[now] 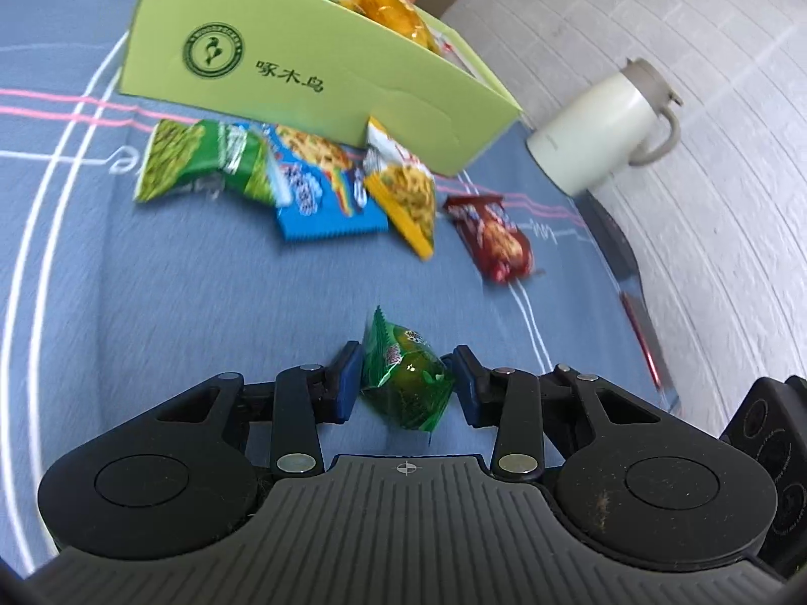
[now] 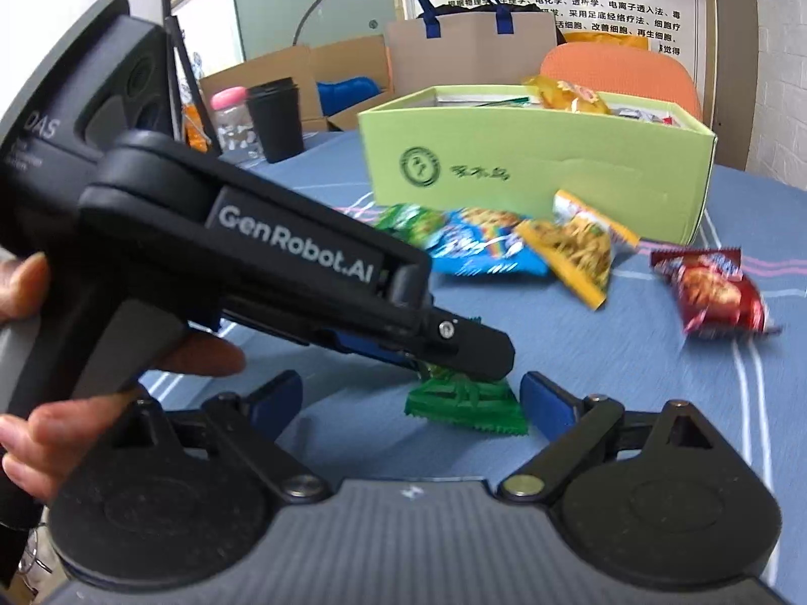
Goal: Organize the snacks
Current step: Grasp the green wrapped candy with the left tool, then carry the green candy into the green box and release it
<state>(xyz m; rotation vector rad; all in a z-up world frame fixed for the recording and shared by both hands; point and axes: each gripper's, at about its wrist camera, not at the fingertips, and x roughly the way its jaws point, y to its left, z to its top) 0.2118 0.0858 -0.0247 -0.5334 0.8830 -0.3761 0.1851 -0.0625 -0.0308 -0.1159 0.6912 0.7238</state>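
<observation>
A small green snack packet point(image 1: 406, 393) lies on the blue tablecloth, and my left gripper point(image 1: 407, 380) is shut on it, a blue pad pressing each side. In the right wrist view the left gripper point(image 2: 479, 355) slants down onto the same green packet point(image 2: 469, 406). My right gripper point(image 2: 413, 396) stands open just behind that packet, which lies between its blue pads point(image 2: 547, 401) untouched. Beyond lie a green pea packet point(image 1: 191, 161), a blue packet point(image 1: 323, 196), a yellow packet point(image 1: 403, 191) and a red packet point(image 1: 494, 237), in front of the light green box point(image 1: 302, 65) holding more snacks.
A white lidded mug point(image 1: 605, 121) stands near the table's right edge. At the far side are a black cup point(image 2: 275, 121), a pink-lidded jar point(image 2: 232, 121), a paper bag point(image 2: 469, 50) and an orange chair point(image 2: 620, 75). A hand point(image 2: 30, 433) grips the left tool.
</observation>
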